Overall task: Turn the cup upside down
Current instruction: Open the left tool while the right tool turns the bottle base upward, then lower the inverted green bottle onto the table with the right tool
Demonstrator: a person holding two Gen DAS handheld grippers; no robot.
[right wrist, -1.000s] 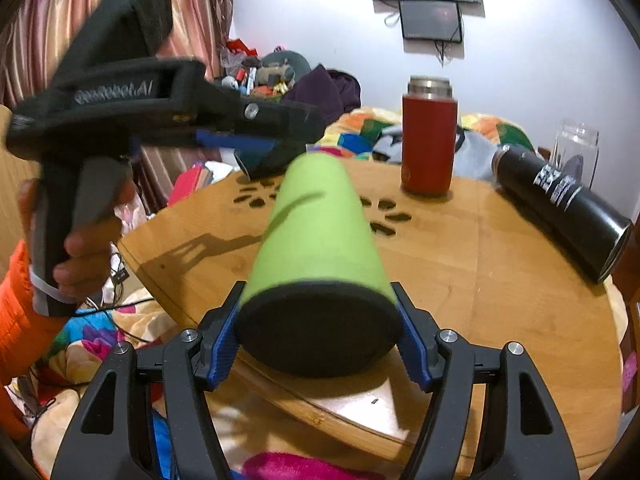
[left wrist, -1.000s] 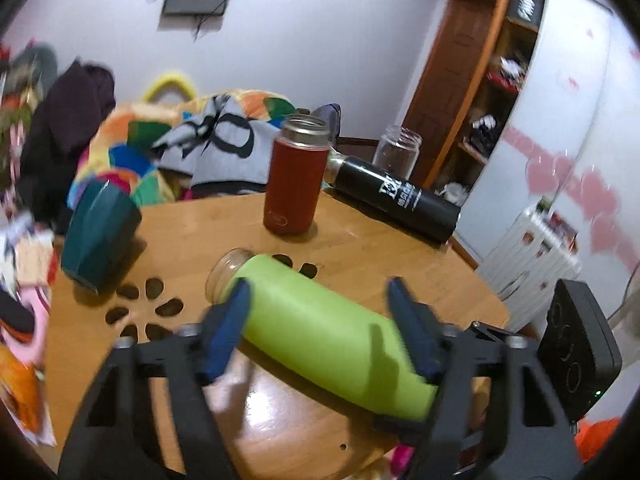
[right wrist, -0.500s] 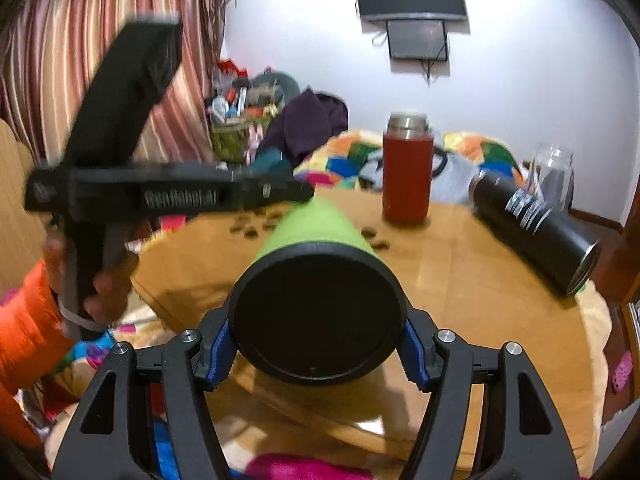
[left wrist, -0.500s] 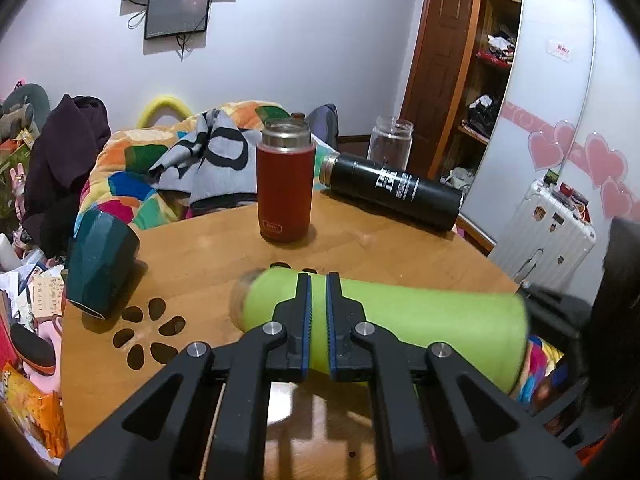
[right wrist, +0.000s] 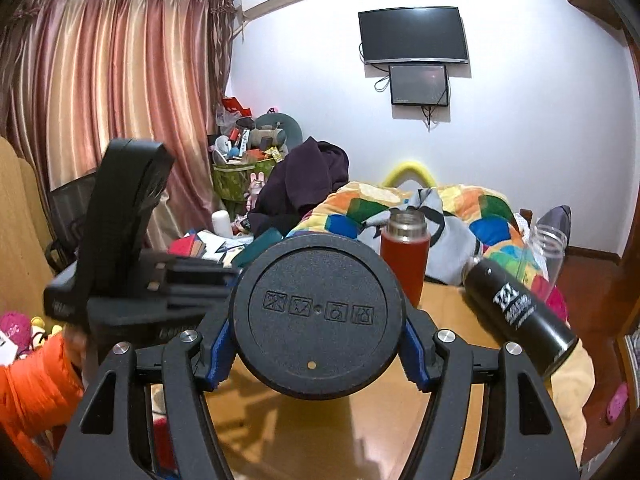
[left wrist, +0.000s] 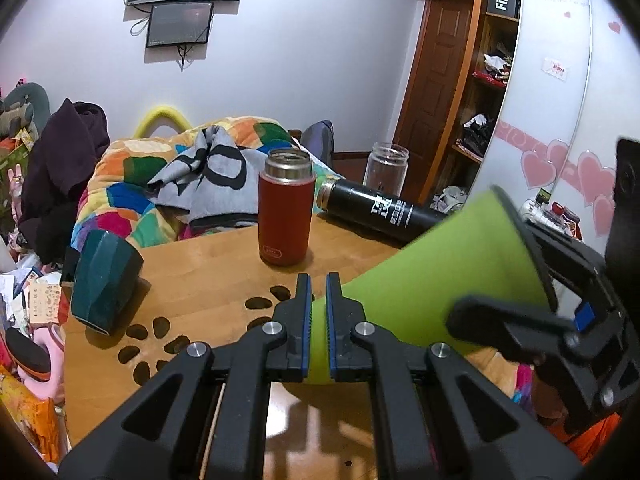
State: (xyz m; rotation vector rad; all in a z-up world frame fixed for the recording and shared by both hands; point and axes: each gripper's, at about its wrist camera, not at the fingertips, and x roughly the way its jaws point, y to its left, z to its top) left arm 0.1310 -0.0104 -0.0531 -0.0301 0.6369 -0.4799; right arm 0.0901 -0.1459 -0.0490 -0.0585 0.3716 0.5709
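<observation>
Step in hand: a judgement only: the green cup (left wrist: 448, 280) is mid-rotation, carried by its base end, and needs its open end brought to point down before it is lowered.
How to do it well: keep the squeeze firm on the base, since the body is smooth and long; turn the wrist until the cup stands vertical, then lower it straight onto bare wood, away from the red flask (left wrist: 285, 210) and the lying black bottle (left wrist: 376, 210).
Right claw (right wrist: 316, 344): clenched on the cup, blue pads against both sides of its black base (right wrist: 318, 314), which faces the right wrist camera.
Left claw (left wrist: 318, 320): pads drawn nearly together with nothing between them; it sits just in front of the cup's far end.
Cup position: lifted off the tabletop (left wrist: 208, 276), tilted, base end high at the right, mouth end low and hidden behind the left claw.
Risk: the mouth may catch the tabletop if lowered while tilted.
</observation>
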